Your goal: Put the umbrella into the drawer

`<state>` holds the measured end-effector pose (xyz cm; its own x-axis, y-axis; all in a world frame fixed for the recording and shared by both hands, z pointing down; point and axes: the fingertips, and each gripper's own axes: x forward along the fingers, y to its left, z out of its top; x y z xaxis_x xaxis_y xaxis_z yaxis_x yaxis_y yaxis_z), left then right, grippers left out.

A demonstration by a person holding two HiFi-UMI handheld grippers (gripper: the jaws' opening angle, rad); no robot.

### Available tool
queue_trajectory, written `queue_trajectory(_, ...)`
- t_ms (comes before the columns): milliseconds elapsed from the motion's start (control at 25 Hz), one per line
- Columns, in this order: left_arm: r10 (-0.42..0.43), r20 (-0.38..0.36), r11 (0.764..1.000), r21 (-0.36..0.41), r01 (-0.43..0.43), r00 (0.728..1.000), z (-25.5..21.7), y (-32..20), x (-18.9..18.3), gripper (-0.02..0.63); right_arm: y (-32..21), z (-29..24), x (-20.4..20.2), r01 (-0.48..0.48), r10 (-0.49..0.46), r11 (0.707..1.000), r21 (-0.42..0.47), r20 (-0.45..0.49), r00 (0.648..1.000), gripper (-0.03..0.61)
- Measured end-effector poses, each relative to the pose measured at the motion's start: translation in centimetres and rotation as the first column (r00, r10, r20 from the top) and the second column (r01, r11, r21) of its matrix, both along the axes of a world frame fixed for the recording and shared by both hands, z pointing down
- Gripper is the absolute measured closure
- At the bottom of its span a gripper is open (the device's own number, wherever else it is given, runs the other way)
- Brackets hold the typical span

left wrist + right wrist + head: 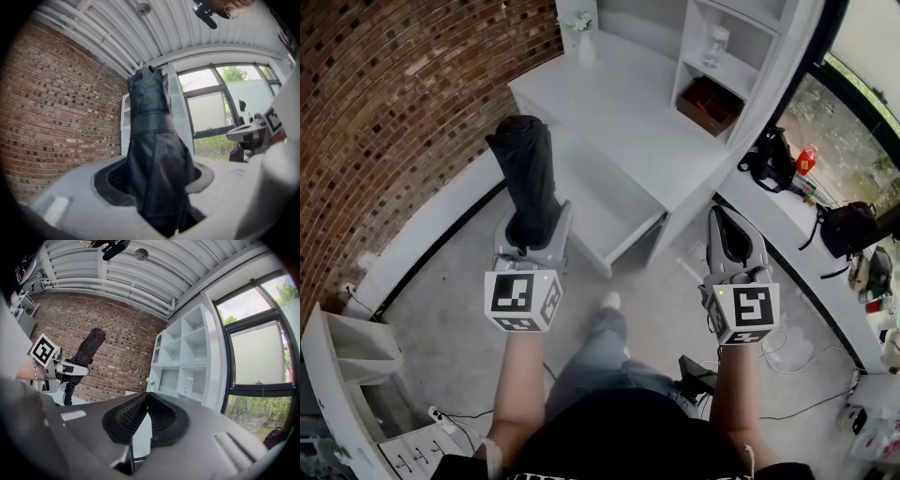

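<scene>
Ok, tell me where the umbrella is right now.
In the head view's left half, the folded black umbrella is clamped in the left gripper, just left of the open white drawer.

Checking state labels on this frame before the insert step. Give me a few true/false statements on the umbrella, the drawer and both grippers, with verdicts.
1. The left gripper is shut on the folded black umbrella. True.
2. The white desk's drawer is pulled open. True.
3. The umbrella lies inside the drawer. False: it is held in the left gripper, outside the drawer.
4. The right gripper holds a cloth. False: its jaws are together with nothing between them.
5. The wall beside the desk is plain white plaster. False: it is a brick wall.
</scene>
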<state>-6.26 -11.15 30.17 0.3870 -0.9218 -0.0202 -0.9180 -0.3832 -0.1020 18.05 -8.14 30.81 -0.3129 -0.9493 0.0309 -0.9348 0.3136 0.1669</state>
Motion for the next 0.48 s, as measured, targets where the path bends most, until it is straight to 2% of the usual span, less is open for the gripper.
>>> queue_trajectory(480, 0.0, -0.088, 1.0, -0.017, -0.002, 0.996, 0.1, -10.0, -0.7, 0.368, -8.8, -0.3, -1.1, 0.011, -0.011, 1.0, 0.0, -0.041, 0.999, 0.574)
